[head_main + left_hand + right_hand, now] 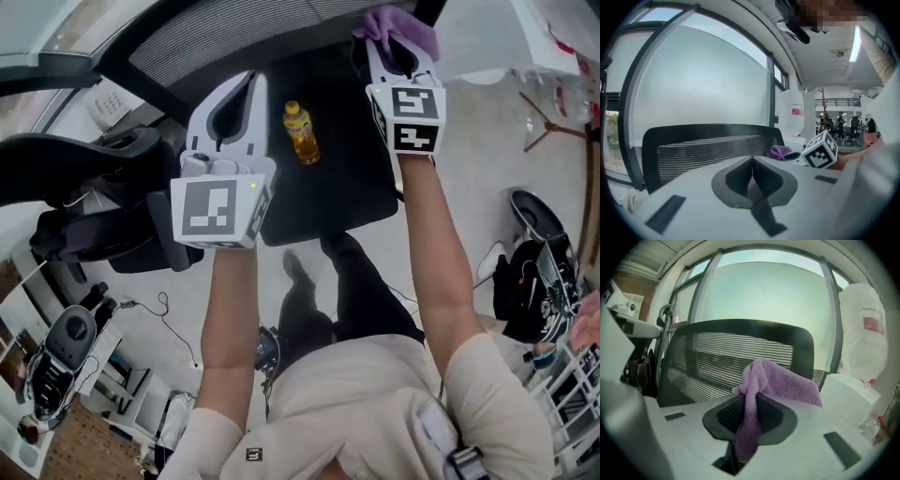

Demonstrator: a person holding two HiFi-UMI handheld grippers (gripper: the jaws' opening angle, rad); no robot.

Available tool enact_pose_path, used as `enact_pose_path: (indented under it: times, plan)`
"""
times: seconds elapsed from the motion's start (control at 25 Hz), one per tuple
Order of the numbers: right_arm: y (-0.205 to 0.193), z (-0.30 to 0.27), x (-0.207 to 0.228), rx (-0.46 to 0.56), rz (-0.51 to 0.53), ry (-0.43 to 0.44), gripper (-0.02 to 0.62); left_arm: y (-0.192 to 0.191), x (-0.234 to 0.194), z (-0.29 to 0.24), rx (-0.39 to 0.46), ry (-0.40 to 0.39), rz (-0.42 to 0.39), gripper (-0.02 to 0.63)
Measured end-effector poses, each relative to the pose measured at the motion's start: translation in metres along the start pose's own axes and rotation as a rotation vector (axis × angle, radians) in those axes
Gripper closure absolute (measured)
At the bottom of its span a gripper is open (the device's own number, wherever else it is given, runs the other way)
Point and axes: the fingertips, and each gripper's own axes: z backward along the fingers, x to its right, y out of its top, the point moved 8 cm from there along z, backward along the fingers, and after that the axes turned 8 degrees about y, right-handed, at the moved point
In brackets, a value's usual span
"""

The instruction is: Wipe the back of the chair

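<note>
As the right gripper (pixel 749 405) pinches only a fold of purple cloth (pixel 783 380), the mesh chair back (pixel 717 357) could tug it loose; the left gripper (pixel 752 173) is clenched, empty.

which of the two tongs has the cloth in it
The right tongs, shut on the purple terry cloth by the black mesh chair back; the left tongs are shut with nothing between them.

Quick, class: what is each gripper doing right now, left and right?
Left gripper: closed, nothing between its jaws.
Right gripper: closed on the purple cloth.
</note>
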Motion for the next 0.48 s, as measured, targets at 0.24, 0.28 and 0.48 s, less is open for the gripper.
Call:
enact_pose_path:
  times: [0.24, 0.28, 0.48]
  plan:
    - [-0.003, 0.004, 0.011, -0.002, -0.006, -0.008, 0.535, 0.001, 0.025, -0.020, -0.006, -0.055, -0.004, 0.597]
    - [-0.002, 0.003, 0.011, -0.002, -0.010, -0.007, 0.535, 0.001, 0.024, -0.020, -0.009, -0.053, -0.003, 0.595]
    - [0.003, -0.007, -0.002, 0.009, -0.026, 0.001, 0.535, -0.005, 0.001, -0.007, -0.023, -0.003, 0.011, 0.595]
